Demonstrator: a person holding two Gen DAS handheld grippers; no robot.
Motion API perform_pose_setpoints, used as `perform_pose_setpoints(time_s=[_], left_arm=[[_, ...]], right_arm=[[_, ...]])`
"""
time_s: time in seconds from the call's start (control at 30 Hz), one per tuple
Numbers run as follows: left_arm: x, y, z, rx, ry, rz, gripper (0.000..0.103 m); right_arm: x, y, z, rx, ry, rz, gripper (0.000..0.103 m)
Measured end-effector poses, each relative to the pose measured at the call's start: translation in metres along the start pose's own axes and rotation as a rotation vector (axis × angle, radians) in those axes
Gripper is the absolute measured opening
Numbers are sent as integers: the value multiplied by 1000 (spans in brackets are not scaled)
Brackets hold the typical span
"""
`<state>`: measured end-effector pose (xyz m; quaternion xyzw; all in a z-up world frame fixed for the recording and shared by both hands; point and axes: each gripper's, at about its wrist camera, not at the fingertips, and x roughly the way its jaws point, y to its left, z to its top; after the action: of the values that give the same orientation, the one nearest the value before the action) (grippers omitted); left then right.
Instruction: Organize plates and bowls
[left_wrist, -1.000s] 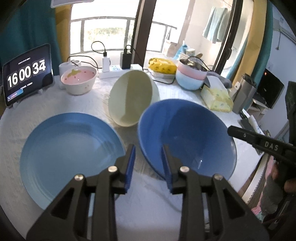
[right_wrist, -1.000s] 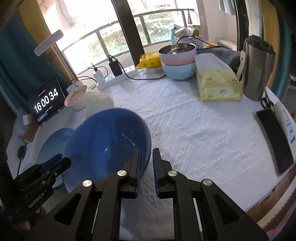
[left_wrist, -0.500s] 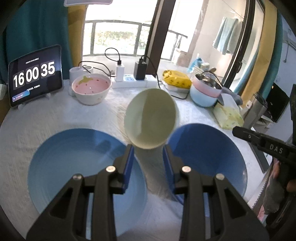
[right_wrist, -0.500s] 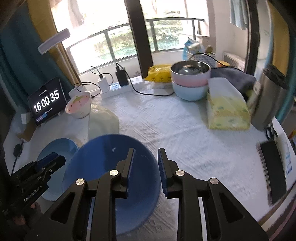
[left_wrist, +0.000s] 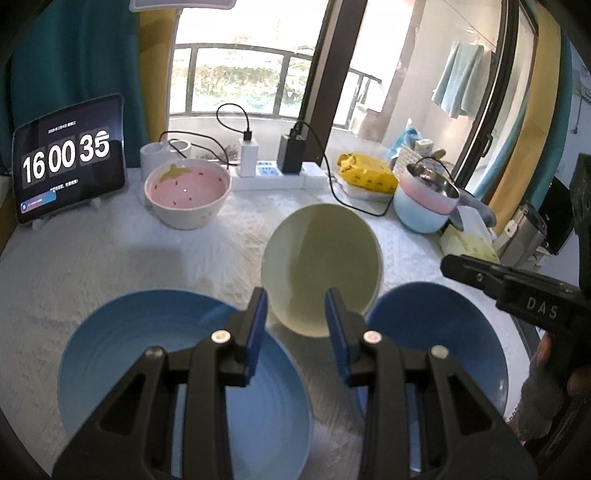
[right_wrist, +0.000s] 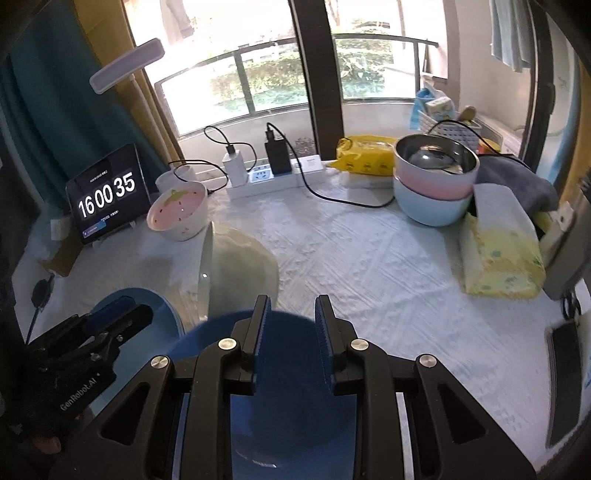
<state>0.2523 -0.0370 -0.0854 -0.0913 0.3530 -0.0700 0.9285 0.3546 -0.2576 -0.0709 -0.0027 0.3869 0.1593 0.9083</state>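
A light blue plate lies at the near left; its edge shows in the right wrist view. A dark blue bowl sits at the near right; it also shows in the right wrist view. A cream bowl stands tilted on its side behind them, seen too in the right wrist view. My left gripper is open and empty above the gap between plate and cream bowl. My right gripper is open and empty above the dark blue bowl.
A pink strawberry bowl stands at the back left by a tablet clock. A power strip with chargers, stacked pink and blue bowls, a yellow tissue box and a metal flask line the back and right.
My right gripper has let go of the dark blue bowl, opened and drawn back above it. My left gripper has pulled back and up, and stays open.
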Motion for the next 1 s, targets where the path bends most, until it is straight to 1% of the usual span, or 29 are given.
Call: perform_pose_setpoints(time_s=[0.13, 0.37, 0.5, 0.67, 0.8, 0.9, 1.0], left_arm=[[7, 5, 3, -11, 2, 3, 34], [15, 12, 8, -29, 3, 8, 34], [19, 13, 10, -37, 3, 9, 34], [24, 17, 11, -53, 9, 13, 34], [28, 20, 12, -62, 18, 17, 35], [32, 18, 12, -59, 23, 17, 35], [35, 18, 13, -57, 29, 19, 35]], right_arm=[[10, 9, 9, -29, 13, 0, 26], [20, 34, 26, -146, 19, -11, 27], [32, 44, 35, -214, 36, -33, 27], [49, 50, 40, -264, 67, -65, 27], [56, 49, 44, -274, 72, -90, 27], [65, 44, 46, -264, 93, -112, 27], [60, 39, 49, -223, 91, -79, 27]])
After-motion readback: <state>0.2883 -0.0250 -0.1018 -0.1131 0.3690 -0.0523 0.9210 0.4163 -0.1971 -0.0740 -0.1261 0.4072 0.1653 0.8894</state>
